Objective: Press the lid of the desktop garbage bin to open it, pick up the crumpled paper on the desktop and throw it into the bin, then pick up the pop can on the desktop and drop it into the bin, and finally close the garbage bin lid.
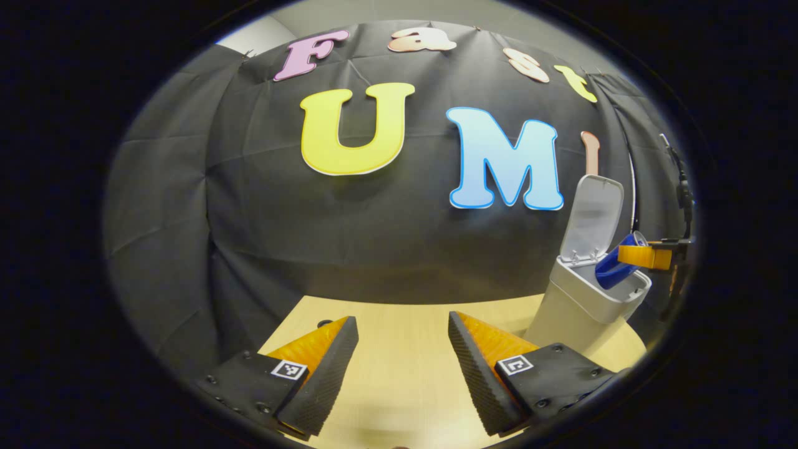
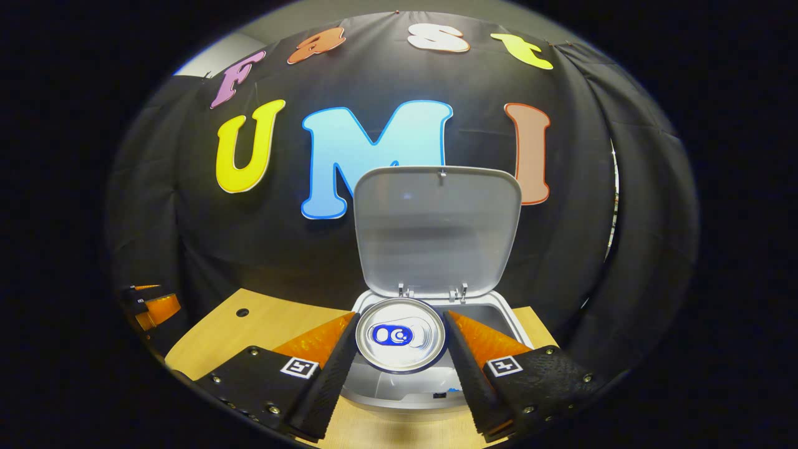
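Now pop can [image 2: 400,335] over bin rim [image 2: 430,399].

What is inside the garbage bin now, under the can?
The right gripper holds the pop can over the open garbage bin, lid up. The can covers most of the opening, so the inside, and any crumpled paper there, is hidden.

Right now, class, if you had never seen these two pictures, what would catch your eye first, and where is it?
First, the can, clamped between the right gripper's fingers, its top facing the camera, held above the bin's mouth. Next, the bin's lid, standing open behind it. In the left gripper view, the left gripper hangs open over the wooden table, left of the bin.
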A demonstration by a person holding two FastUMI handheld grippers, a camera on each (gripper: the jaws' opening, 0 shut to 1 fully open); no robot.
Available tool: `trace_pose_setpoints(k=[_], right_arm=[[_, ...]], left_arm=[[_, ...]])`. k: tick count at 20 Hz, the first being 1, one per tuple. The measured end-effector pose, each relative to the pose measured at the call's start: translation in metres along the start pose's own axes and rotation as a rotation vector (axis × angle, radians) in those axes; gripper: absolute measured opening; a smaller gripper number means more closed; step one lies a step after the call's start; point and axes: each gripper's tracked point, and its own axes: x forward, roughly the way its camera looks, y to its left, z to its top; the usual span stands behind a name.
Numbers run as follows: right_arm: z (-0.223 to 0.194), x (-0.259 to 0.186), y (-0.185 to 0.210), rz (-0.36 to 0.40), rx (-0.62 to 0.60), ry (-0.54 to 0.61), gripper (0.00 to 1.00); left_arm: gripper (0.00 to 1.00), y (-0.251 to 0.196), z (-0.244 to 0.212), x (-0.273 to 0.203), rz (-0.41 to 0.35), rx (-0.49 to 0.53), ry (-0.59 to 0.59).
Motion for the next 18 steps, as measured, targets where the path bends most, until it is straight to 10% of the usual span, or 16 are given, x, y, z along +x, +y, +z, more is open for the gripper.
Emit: trace_pose_setpoints(k=[18], right_arm=[[-0.021,0.009,-0.010,-0.028,0.055,0.053,0.98]], left_arm=[[0.95,-0.012,-0.004,0.012,-0.017,0.013,0.011]])
